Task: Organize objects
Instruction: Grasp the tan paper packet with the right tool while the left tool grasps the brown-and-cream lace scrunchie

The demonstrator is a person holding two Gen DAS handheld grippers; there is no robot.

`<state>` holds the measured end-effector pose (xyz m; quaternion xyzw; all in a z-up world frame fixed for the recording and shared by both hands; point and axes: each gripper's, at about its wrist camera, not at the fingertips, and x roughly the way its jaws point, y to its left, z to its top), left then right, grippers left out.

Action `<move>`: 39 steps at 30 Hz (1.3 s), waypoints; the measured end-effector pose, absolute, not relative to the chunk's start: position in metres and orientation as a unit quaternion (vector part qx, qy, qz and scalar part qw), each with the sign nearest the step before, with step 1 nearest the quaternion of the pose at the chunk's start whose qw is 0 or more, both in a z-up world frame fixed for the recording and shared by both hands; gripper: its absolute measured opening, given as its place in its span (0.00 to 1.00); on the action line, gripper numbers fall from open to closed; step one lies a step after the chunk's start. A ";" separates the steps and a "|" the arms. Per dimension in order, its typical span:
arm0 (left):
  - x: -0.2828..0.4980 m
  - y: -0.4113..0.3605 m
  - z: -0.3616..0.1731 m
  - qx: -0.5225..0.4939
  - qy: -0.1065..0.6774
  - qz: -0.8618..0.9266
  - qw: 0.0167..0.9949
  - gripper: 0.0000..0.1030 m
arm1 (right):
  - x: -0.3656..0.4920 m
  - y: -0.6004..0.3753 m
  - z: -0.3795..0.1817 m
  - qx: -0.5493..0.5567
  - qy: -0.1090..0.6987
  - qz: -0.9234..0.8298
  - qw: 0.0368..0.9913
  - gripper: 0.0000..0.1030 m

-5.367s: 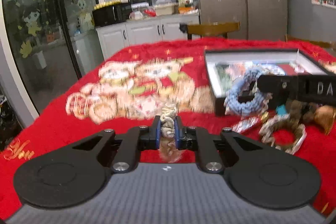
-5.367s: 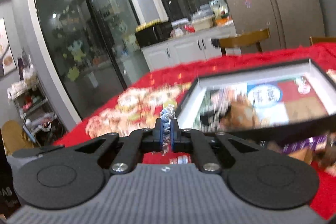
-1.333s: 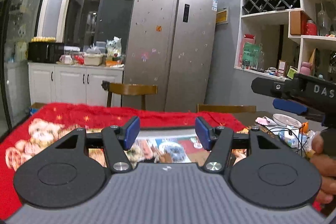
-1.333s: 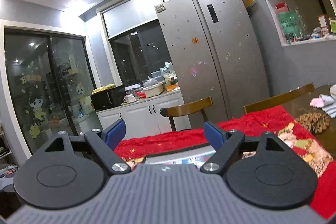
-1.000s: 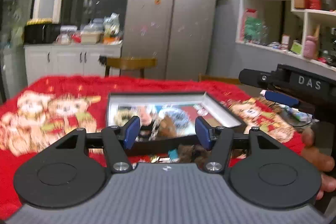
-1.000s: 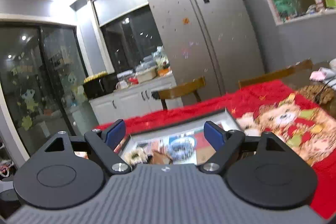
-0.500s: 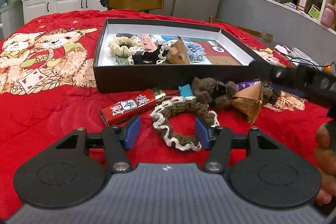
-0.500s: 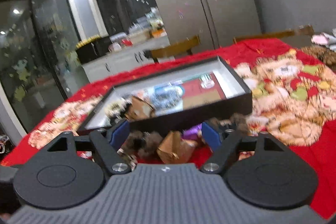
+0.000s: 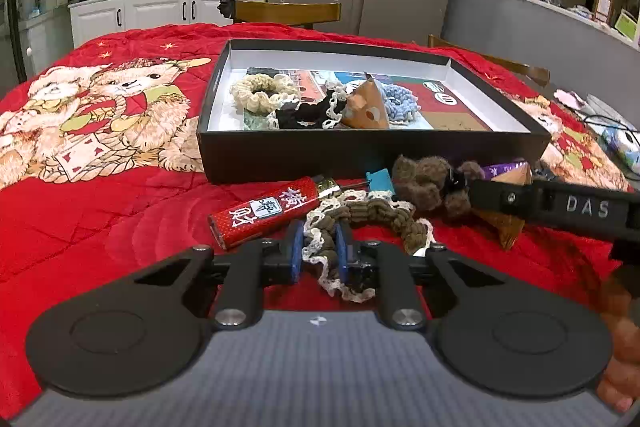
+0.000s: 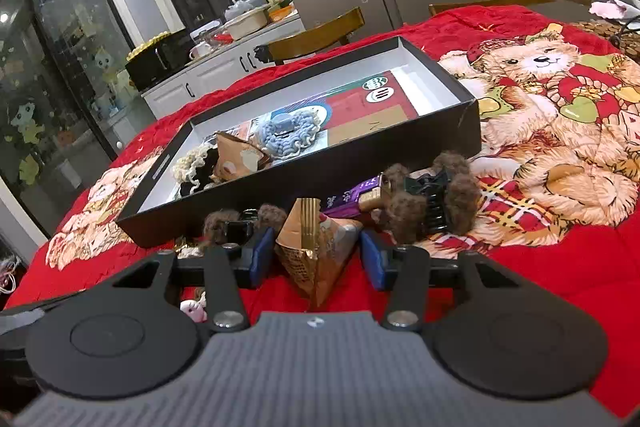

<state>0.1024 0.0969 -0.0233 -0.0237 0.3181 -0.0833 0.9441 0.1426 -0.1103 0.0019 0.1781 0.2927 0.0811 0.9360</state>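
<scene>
Scrunchie (image 9: 360, 215), brown w/ white lace: on red cloth (image 9: 100, 211), near side of box (image 9: 360, 151); left gripper (image 9: 318, 255) just closed, clamped on its near loop. Cone packet (image 10: 316, 247): tip toward camera, between right gripper (image 10: 316, 259) pads, closing, no contact seen. Box lies straight ahead of both.

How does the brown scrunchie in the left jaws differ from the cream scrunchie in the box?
The brown scrunchie has white lace trim; the cream scrunchie is one pale colour. The brown one lies on the red cloth outside the box, pinched by the left gripper; the cream one lies loose inside it. Both are ruffled fabric rings.
</scene>
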 end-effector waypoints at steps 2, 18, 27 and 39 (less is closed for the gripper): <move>0.100 0.099 -0.023 -0.021 0.317 -0.084 0.944 0.17 | 0.143 -0.110 0.002 0.175 0.290 0.076 0.938 0.46; 0.098 0.100 -0.023 -0.021 0.314 -0.073 0.946 0.15 | 0.139 -0.113 0.006 0.184 0.263 0.076 0.944 0.41; 0.099 0.099 -0.023 -0.024 0.314 -0.072 0.947 0.15 | 0.138 -0.112 0.009 0.183 0.255 0.080 0.946 0.41; 0.077 0.093 -0.018 0.021 0.277 -0.052 0.959 0.13 | 0.132 -0.111 0.014 0.187 0.234 0.079 0.951 0.41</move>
